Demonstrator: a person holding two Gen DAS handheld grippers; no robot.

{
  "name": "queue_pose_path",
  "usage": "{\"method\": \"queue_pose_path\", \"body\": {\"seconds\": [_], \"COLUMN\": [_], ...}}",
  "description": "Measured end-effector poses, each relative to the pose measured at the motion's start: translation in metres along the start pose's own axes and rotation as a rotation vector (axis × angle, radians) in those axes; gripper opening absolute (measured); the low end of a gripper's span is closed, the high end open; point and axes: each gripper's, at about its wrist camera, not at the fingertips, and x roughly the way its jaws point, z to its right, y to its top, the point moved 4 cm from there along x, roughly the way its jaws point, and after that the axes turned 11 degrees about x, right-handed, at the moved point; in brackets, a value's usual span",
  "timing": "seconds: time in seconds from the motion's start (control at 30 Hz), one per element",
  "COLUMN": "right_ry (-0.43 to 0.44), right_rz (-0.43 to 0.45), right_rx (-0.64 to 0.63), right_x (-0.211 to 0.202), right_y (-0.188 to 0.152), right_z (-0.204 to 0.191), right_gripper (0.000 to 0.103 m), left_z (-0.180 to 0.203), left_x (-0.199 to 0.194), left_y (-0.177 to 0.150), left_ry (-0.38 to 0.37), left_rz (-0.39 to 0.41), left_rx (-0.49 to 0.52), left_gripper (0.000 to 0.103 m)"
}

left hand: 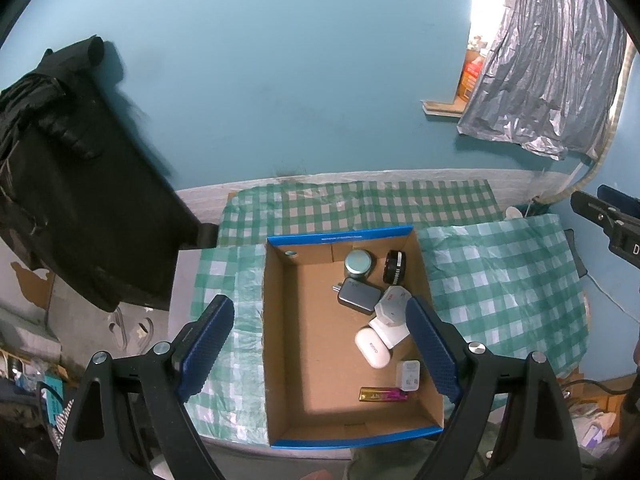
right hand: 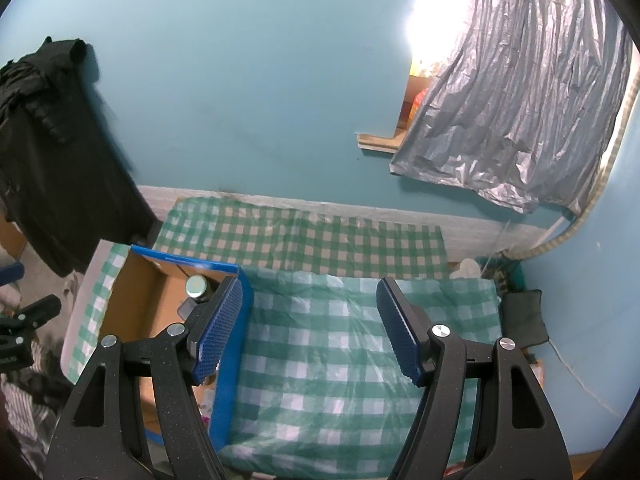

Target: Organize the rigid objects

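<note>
Box (left hand: 280,340) contents show only from the left; both grippers (left hand: 320,344) (right hand: 310,328) gape, empty.

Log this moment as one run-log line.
left tool: open, above cardboard box, empty | right tool: open, above checked cloth, empty | box: small items inside
</note>
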Motion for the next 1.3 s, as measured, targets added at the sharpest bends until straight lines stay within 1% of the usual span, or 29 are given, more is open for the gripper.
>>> {"method": "queue_pose_path", "body": {"seconds": [0.6,1.3], "right_ry": [0.004,0.004], "right_rz": [-0.006,-0.015], "right_rx": [-0.005,-0.011], "right_x": [-0.002,-0.001], "right_y": [-0.01,-0.011], "right_z": [0.005,0.007], "right_gripper": [0.069,0.069], "left_z": [0.003,0.003], "left_x": [-0.002,0.0], "left_y": [0.002,0.001], "left_ry": [-0.002,0.002], "left_rz": [-0.012,-0.021], "left_rx": [0.013,0.017], "left_gripper": [0.089,0.089]}}
